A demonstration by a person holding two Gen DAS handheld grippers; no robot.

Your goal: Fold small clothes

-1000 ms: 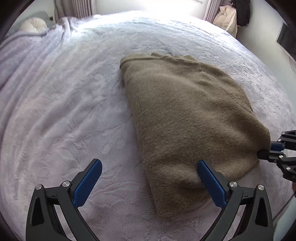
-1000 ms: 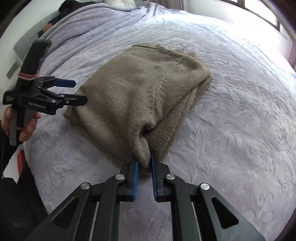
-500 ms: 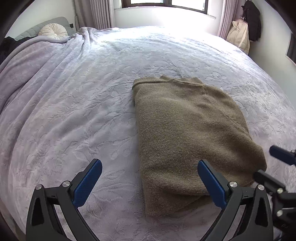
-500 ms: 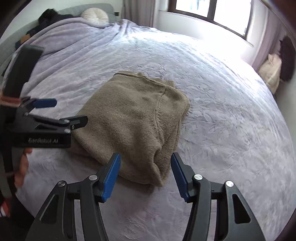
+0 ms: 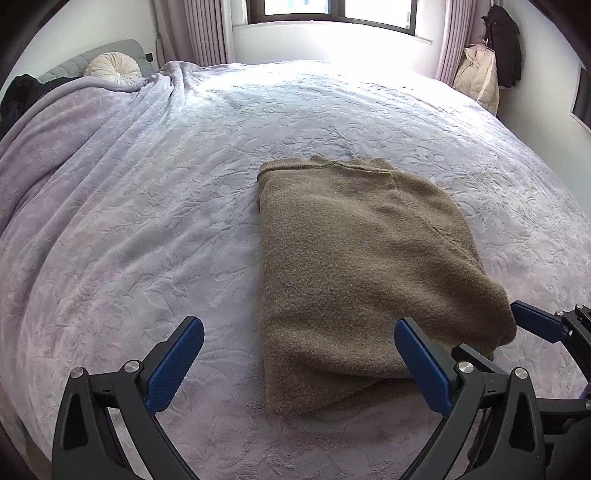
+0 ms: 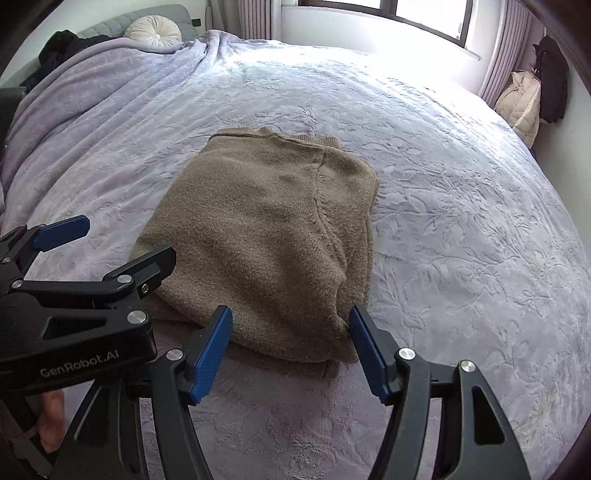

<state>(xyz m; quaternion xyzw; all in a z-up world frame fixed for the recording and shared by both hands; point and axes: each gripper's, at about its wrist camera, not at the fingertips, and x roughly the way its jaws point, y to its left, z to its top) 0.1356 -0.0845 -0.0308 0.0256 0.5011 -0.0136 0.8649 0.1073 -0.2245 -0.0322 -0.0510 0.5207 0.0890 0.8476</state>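
Sweater first, seen from my left wrist camera: a brown knit one, folded into a thick rectangle, lying flat on the lavender bedspread with its ribbed neck edge pointing away toward the window. My left gripper hangs above the near edge of the bed with its jaws spread wide and nothing between them; the left blue pad is over bare bedspread and the right pad is in front of the sweater's near right part, not pressing on it as far as I can tell. At the right edge of this view the tip of my right gripper shows just beside the sweater's near right corner. A round cream cushion rests at the head of the bed, and coats hang in the far right corner. From my right wrist camera, the same sweater lies in the middle of the bedspread, its near edge just beyond my fingers. My right gripper has its jaws opening, the blue pads either side of the near edge without touching it, so I have hold of nothing. My left gripper enters from the left, jaws apart beside the sweater's left edge, with my hand partly visible under its body.
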